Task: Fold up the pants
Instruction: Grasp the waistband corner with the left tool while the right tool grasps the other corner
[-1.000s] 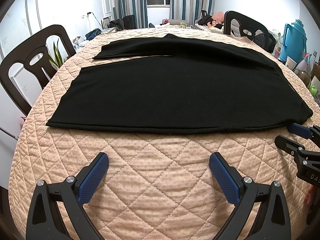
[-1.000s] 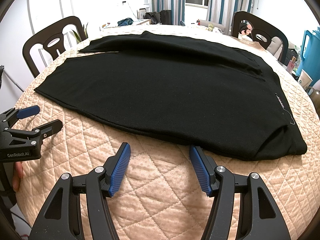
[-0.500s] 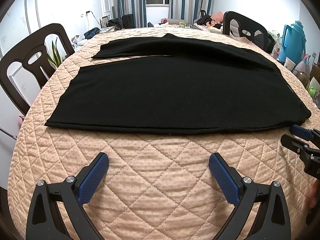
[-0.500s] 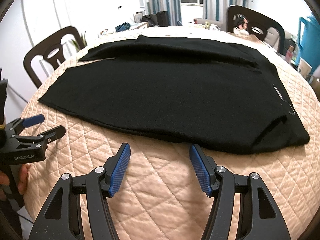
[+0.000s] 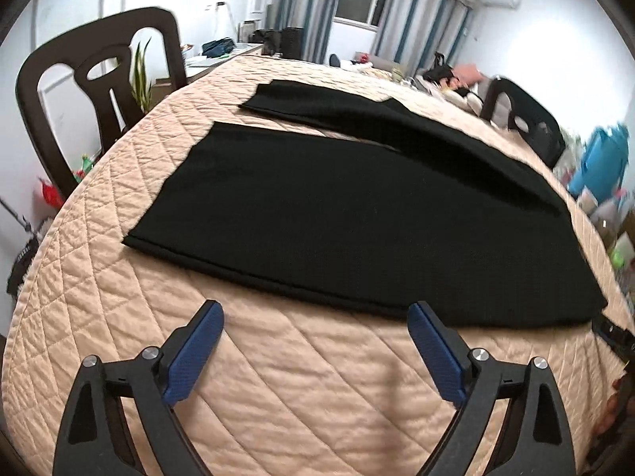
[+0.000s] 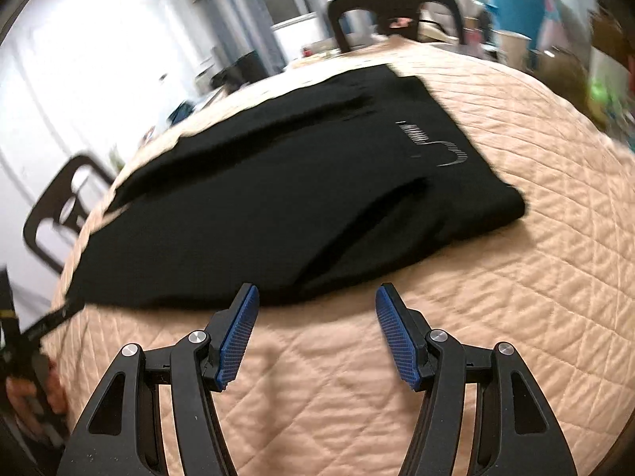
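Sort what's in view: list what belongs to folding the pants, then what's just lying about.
For the job: black pants, quilted table cover, left gripper, right gripper.

Lying about: chairs, plant, blue jug, bags on the far desk.

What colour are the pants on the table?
Black. The pants show best in the left wrist view, spread flat on the peach quilted cover.

Left gripper [image 5: 315,313]: lower centre of its own view, jaws wide apart, just been closing slightly, nothing between the blue pads [image 5: 194,351]. Right gripper [image 6: 317,297]: lower centre of its view, jaws spread, empty. A hand [image 6: 29,390] grips the left tool at lower left.
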Action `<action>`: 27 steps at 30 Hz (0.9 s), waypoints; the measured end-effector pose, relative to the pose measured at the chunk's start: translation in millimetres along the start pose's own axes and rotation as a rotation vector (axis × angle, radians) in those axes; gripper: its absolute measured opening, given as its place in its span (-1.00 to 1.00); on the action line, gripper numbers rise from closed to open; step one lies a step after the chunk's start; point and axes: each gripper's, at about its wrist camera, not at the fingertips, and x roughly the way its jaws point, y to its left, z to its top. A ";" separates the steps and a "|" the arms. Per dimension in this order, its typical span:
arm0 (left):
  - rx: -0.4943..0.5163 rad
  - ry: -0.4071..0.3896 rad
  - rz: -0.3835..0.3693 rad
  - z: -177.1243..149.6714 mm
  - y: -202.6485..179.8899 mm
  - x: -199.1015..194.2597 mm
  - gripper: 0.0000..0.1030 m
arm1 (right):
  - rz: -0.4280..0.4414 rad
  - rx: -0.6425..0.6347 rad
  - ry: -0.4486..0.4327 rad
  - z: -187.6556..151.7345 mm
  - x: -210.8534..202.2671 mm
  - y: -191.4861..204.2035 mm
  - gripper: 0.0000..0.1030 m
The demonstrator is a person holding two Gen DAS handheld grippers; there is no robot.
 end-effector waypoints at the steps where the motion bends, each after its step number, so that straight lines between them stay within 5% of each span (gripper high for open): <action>1: -0.015 -0.002 -0.005 2.3 2.8 0.6 0.81 | 0.011 0.033 -0.012 2.2 -0.3 -6.0 0.20; 7: -0.088 -0.019 0.003 15.6 12.8 7.6 0.69 | 0.039 0.221 -0.084 18.5 -0.9 -42.2 0.20; 10: -0.100 -0.035 0.042 21.0 15.5 10.8 0.47 | 0.118 0.318 -0.090 23.4 1.2 -59.8 0.20; 12: -0.109 -0.047 0.078 24.4 18.6 14.0 0.15 | 0.125 0.341 -0.098 28.0 3.4 -61.4 0.17; 18: -0.151 -0.056 0.097 32.2 36.6 16.6 -0.63 | 0.062 0.419 -0.112 23.5 8.6 -70.2 -0.68; 21: -0.159 -0.052 0.074 33.4 42.9 16.9 -0.88 | 0.061 0.415 -0.110 24.2 8.0 -73.2 -0.83; 27: -0.169 -0.069 -0.014 27.5 49.9 -4.5 -0.91 | 0.120 0.395 -0.145 19.9 -13.8 -73.4 -0.93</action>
